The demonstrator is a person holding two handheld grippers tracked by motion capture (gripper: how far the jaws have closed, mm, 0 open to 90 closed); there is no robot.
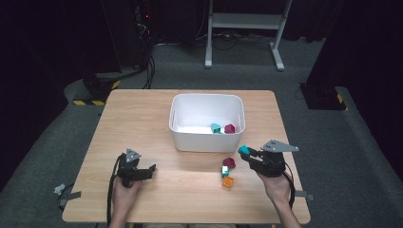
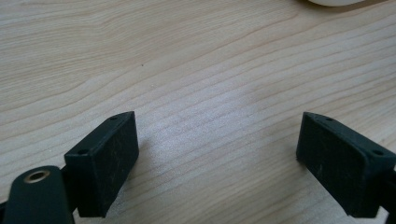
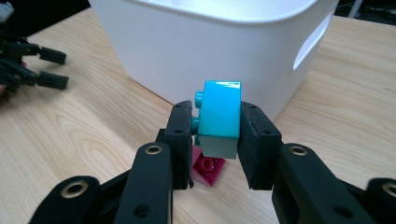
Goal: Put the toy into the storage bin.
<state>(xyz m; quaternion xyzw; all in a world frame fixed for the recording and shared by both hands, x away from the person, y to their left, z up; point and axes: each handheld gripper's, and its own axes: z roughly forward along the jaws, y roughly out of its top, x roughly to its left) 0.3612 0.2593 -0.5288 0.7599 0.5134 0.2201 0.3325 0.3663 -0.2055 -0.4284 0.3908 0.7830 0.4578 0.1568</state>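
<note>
The right gripper [image 3: 217, 140] clamps a teal brick [image 3: 219, 119], held above the table [image 1: 142, 123] just in front of the white bin [image 1: 207, 127]; a maroon brick [image 3: 208, 169] lies on the wood beneath it, an orange brick [image 1: 228, 182] nearby; the left gripper [image 2: 217, 158] rests low over bare wood, jaws wide apart, nothing between them.

Background stuff: light wooden table [image 1: 142, 118] sitting on grey carpet [image 1: 47, 152]. Past the table at 12 o'clock there's a white metal stand [image 1: 247, 21] with two legs. Around 11 o'clock a bunch of black cables [image 1: 149, 66] runs down to the floor. Dark bases with yellow-black hazard stripes sit at 10 o'clock [image 1: 92, 92] and at 2 o'clock [image 1: 323, 97].
</note>
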